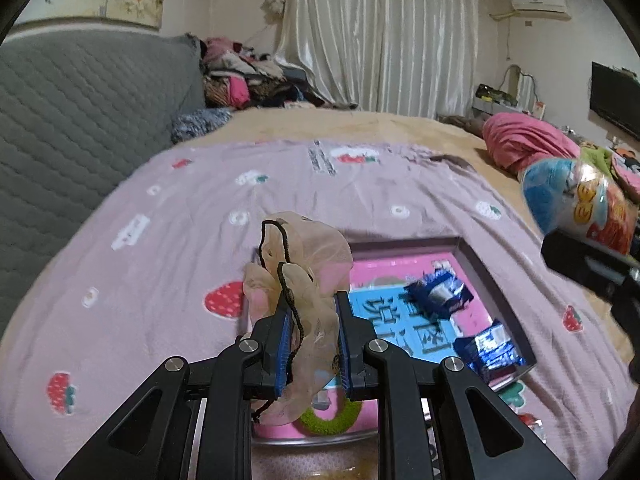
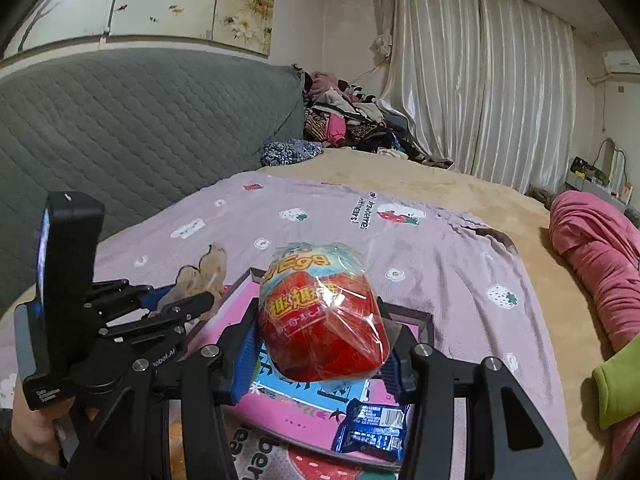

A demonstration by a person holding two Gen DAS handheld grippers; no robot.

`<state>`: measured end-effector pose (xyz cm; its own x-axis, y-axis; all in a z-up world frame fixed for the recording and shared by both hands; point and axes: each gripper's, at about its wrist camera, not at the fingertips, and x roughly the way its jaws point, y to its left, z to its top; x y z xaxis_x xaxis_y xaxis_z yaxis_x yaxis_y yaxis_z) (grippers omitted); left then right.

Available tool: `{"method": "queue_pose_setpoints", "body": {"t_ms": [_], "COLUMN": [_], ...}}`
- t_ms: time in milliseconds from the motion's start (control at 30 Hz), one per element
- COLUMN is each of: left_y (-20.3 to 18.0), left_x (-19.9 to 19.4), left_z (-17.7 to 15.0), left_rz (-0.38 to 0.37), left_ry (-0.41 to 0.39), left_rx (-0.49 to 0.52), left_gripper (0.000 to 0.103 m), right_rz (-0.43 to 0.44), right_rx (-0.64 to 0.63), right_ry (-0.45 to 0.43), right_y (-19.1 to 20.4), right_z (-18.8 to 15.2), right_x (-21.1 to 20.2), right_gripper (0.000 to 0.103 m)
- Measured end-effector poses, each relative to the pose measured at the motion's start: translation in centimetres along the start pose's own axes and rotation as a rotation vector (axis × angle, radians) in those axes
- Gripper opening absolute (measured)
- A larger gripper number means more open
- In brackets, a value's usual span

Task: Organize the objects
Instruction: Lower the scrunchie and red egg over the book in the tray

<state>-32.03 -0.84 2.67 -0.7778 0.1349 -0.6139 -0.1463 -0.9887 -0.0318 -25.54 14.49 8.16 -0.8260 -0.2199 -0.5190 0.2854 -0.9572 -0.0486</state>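
left gripper [image 1: 312, 332] clamped on sheer beige scrunchie [image 1: 304, 264]; right gripper [image 2: 320, 344] clamped on wrapped red toy egg [image 2: 324, 316]; both over pink tray [image 1: 476, 256] holding blue snack packets [image 1: 440, 292], strawberry-print bedspread [image 1: 160, 260] beneath

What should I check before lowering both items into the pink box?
1. Left gripper shut on the beige scrunchie: ok.
2. Right gripper shut on the wrapped toy egg: ok.
3. Pink box lies open below both: ok.
4. Free floor in box: partly taken by blue snack packs: cannot tell.
5. Grippers apart from each other: ok.
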Motion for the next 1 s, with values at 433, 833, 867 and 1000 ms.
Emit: {"method": "queue_pose_setpoints", "body": {"t_ms": [433, 833, 867, 1000], "left_y": [0.6, 0.7, 0.9, 0.9], "left_x": [3.4, 5.5, 5.5, 5.7], "left_z": [-1.9, -2.9, -2.9, -3.0], "left_rz": [0.047, 0.049, 0.043, 0.056], "left_ry": [0.053, 0.114, 0.115, 0.12], "left_rx": [0.021, 0.03, 0.024, 0.034], "left_gripper": [0.02, 0.02, 0.02, 0.02], "right_rz": [-0.016, -0.039, -0.039, -0.031], "right_rx": [0.024, 0.041, 0.042, 0.05], "right_ry": [0.058, 0.096, 0.099, 0.1], "right_y": [-0.6, -2.4, -2.5, -2.7], "right_z": [-1.9, -4.4, -4.5, -4.6], "right_x": [5.3, 7.6, 7.7, 7.5], "right_gripper": [0.051, 0.051, 0.051, 0.051]}}
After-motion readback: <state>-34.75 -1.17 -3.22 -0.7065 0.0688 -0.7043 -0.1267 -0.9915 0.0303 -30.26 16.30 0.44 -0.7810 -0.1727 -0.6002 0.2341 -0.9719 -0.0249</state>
